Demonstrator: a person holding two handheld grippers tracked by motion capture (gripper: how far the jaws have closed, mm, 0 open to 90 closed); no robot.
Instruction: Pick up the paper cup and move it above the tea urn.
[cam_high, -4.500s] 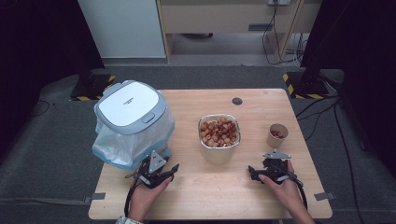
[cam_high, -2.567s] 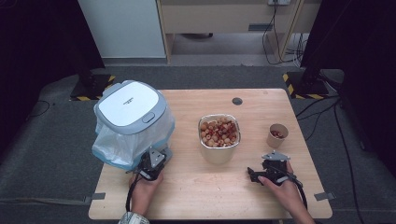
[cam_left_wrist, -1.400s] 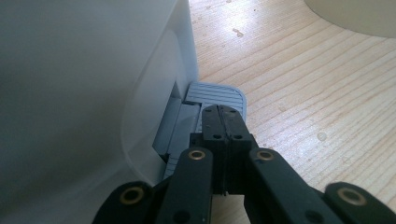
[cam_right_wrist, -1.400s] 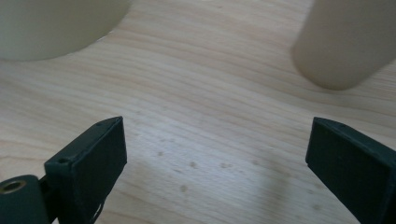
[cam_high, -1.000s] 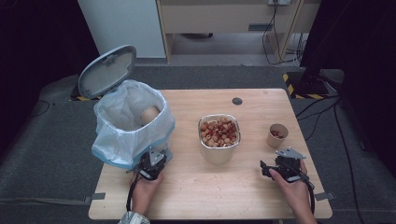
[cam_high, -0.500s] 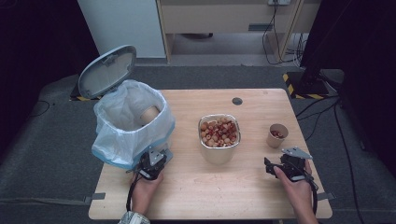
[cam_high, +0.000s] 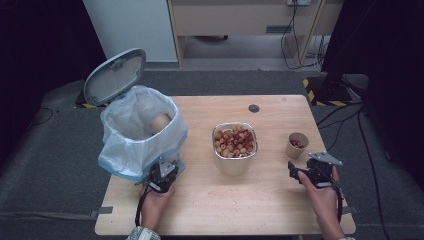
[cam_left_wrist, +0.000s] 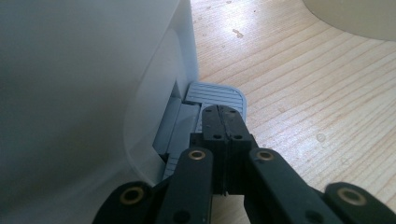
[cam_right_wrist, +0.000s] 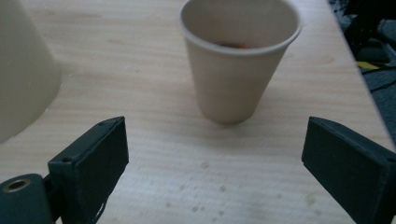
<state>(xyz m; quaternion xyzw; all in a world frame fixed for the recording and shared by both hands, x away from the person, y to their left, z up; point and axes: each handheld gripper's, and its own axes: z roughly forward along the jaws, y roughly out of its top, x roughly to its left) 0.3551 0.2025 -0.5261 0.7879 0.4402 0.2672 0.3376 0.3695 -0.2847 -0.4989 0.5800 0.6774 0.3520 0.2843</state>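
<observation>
Since earlier: bin lid (cam_high: 114, 75) raised. Left hand-held gripper (cam_left_wrist: 223, 120) closed on pedal (cam_left_wrist: 215, 95); right hand-held gripper (cam_right_wrist: 224, 163) apart before light, crushable paper cup (cam_right_wrist: 238, 58); grip mid-wall.

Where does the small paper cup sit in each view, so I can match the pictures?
High view: paper cup at the table's right side, just beyond the right tool.
Left gripper view: not in it.
Right gripper view: cup upper centre, ahead of the open jaws.
Shared landmark: the metal bowl, pale at left edge.

high: overhead, facing forward | gripper views: close, low (sharing table (cam_high: 280, 195))
</observation>
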